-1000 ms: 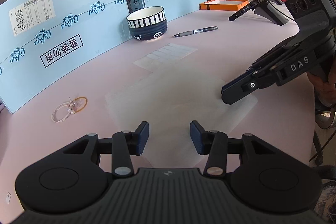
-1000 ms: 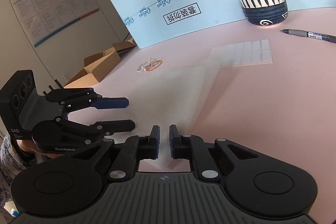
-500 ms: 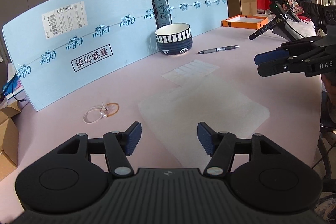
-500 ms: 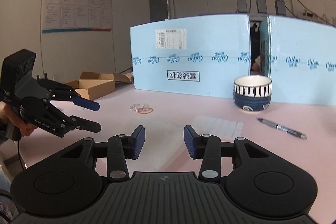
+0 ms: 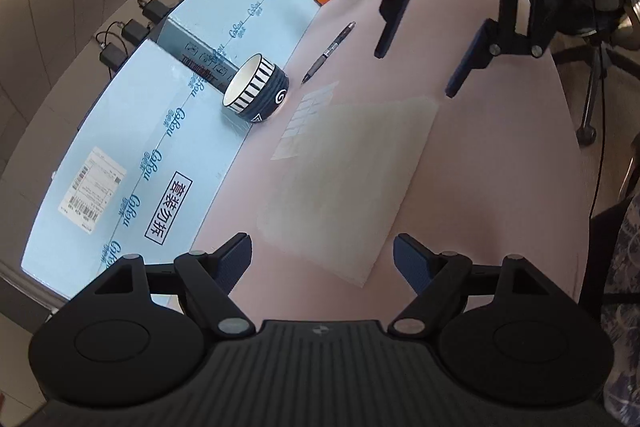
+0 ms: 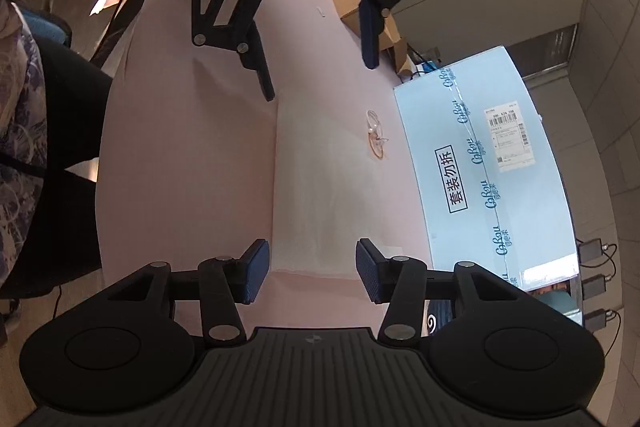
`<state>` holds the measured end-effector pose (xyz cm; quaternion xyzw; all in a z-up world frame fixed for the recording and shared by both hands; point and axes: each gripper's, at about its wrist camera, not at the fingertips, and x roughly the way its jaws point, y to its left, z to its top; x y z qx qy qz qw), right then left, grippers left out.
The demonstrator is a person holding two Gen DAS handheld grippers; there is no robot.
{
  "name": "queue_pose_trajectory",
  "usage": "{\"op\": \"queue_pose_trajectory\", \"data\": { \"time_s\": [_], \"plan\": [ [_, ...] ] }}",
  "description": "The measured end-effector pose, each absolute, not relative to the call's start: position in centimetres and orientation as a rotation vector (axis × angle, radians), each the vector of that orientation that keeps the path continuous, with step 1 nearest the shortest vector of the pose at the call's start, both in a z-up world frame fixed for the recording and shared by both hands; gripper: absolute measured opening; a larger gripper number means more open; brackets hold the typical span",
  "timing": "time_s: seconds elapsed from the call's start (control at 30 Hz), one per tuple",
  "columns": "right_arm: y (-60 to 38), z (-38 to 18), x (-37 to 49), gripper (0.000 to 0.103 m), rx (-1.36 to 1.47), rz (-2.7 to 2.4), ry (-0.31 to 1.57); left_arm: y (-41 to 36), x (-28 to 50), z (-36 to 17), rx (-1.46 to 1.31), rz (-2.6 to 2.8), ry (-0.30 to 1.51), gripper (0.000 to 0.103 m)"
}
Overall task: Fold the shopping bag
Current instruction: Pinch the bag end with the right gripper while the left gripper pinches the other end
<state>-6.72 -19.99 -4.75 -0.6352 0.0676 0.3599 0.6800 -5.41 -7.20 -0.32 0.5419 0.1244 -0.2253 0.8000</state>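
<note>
Beside the bag (image 5: 352,179), striped bowl (image 5: 256,94), pen (image 5: 330,51).

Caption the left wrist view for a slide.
Left tool and right tool, both open, flank the flat translucent shopping bag on the pink table.

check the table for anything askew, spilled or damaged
Nothing is spilled or damaged. The translucent shopping bag lies flat on the pink table; the striped bowl stands upright, empty as far as visible. Only stray items: a pen and hair ties.

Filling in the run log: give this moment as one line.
stage: pre-grasp | shopping bag: flat on table, unheld | left gripper: open, empty | right gripper: open, empty | grippers at opposite bag ends
</note>
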Motion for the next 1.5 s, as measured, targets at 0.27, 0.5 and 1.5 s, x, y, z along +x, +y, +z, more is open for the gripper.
{"op": "queue_pose_trajectory", "data": {
  "time_s": [0.27,0.5,1.5],
  "plan": [
    [-18.9,-5.8,-5.3,0.044,-1.526,0.831,0.143,-6.9,-4.2,-1.4,1.292,-0.541,0.242,0.082],
    [-18.5,-7.1,-4.9,0.004,-1.543,0.831,0.146,-7.0,-4.0,-1.7,1.294,-0.542,0.233,0.083],
    [-18.6,3.2,-2.9,0.005,-0.75,0.821,0.322,-8.3,-3.7,-0.1,1.221,-0.578,0.359,0.001]
  ]
}}
